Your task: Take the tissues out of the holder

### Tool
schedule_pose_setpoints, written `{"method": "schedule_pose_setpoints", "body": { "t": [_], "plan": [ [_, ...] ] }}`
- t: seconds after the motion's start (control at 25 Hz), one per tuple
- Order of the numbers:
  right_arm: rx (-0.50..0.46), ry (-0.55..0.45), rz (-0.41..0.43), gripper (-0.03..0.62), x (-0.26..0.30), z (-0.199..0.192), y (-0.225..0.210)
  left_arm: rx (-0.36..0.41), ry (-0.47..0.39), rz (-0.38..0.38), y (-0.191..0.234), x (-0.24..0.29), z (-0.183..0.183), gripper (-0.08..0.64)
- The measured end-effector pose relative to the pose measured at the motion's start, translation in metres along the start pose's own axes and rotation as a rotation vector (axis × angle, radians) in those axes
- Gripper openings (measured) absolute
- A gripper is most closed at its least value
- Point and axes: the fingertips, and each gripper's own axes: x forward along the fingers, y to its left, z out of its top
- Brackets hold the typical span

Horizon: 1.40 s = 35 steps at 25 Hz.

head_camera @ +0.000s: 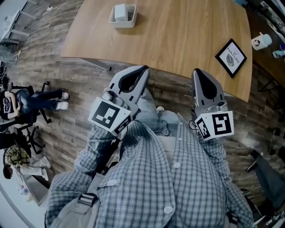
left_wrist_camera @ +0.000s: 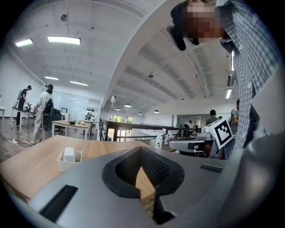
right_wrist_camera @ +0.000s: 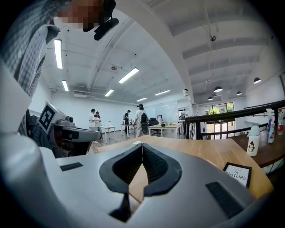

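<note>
I am looking down at the tissue holder (head_camera: 129, 22), a small white open-topped box with rounded corners. It is sitting on the far left part of the wooden table (head_camera: 178, 40). The tissues (head_camera: 120, 12) are standing in it as a compact white block, rising a little above the rim in the left gripper view. The holder and its tissues are lying well apart from both of my grippers.

I am holding my left gripper (head_camera: 144, 69) with its jaws pressed together, tips meeting and nothing between them. My right gripper (head_camera: 197, 71) is showing the same thing, jaws closed tight on nothing. Both are pointing toward the table, their tips hanging at its near edge, which is running on a slant across in front of me.

Bare wood is stretching between my left gripper and the holder, with nothing standing on that stretch. The holder is sitting near the table's left edge, where the top is dropping off to the plank floor (head_camera: 67, 75).

Over to the right, a black-framed card (head_camera: 230, 58) is lying flat near the table's right edge, well apart from the holder. Past that edge a small white bottle (head_camera: 260, 41) is standing on a darker counter (head_camera: 267, 62). On the floor to my left a person (head_camera: 26, 100) is sitting in an office chair, well clear of the table.
</note>
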Motion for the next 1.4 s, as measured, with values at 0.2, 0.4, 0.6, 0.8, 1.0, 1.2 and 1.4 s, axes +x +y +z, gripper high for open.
{"method": "schedule_pose_setpoints", "body": {
  "t": [0.2, 0.4, 0.6, 0.8, 1.0, 1.2, 1.4],
  "plan": [
    [0.007, 0.006, -0.028, 0.012, 0.014, 0.002, -0.007, -0.004, 0.009, -0.027, 0.015, 0.014, 0.001, 0.000],
    [0.019, 0.020, -0.049, 0.012, 0.035, 0.002, -0.012, -0.006, 0.016, -0.036, 0.037, 0.023, 0.004, -0.001],
    [0.018, 0.036, -0.067, 0.012, 0.062, 0.007, -0.016, -0.044, 0.057, -0.030, 0.064, 0.031, 0.003, -0.001],
    [0.015, 0.035, -0.088, 0.012, 0.088, 0.017, -0.016, -0.039, 0.021, -0.074, 0.087, 0.042, 0.012, -0.001],
    [0.024, 0.052, -0.110, 0.012, 0.114, 0.021, -0.018, -0.046, 0.070, -0.087, 0.110, 0.055, 0.017, -0.002],
    [0.032, 0.050, -0.130, 0.012, 0.139, 0.026, -0.019, -0.040, 0.052, -0.126, 0.134, 0.065, 0.021, -0.001],
    [0.041, 0.059, -0.149, 0.012, 0.158, 0.026, -0.017, -0.042, 0.056, -0.149, 0.156, 0.073, 0.024, 0.000]
  ]
}}
